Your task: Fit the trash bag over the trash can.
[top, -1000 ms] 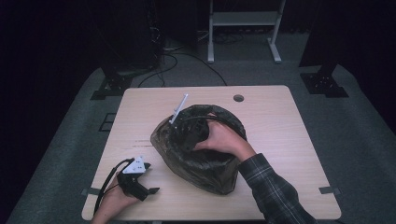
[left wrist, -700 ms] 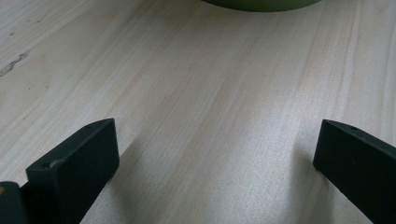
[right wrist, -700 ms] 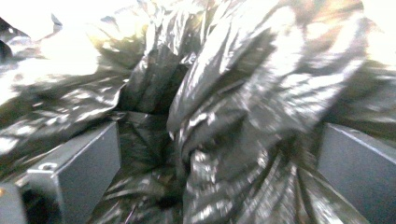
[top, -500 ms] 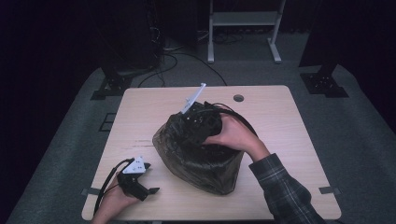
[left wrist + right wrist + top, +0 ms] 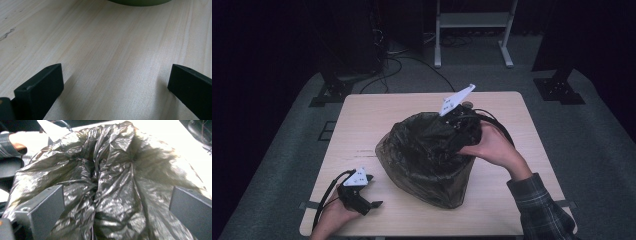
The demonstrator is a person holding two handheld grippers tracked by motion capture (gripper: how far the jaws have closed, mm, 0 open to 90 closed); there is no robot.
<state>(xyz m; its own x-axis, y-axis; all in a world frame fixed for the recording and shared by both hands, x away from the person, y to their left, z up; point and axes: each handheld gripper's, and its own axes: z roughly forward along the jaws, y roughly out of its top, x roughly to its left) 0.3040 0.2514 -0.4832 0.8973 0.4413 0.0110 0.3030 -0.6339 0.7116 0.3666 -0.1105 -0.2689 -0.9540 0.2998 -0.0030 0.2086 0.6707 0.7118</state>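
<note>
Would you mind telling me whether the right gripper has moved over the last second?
Yes. In the high view the right gripper has shifted toward the table's far edge, its grey plate now reaching that edge, and the black plastic bag stands taller.

Spread black fingers [image 5: 40, 87], bare wooden table [image 5: 110, 50], green rim [image 5: 140, 2]

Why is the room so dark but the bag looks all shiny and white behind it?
High view: the room is dim, so only the table is lit. Right gripper view: light glints off the crinkled black bag, the table behind is washed out white, and the edges look smeared. Left gripper view: even light, soft shadows by the jaws of the left gripper.
</note>
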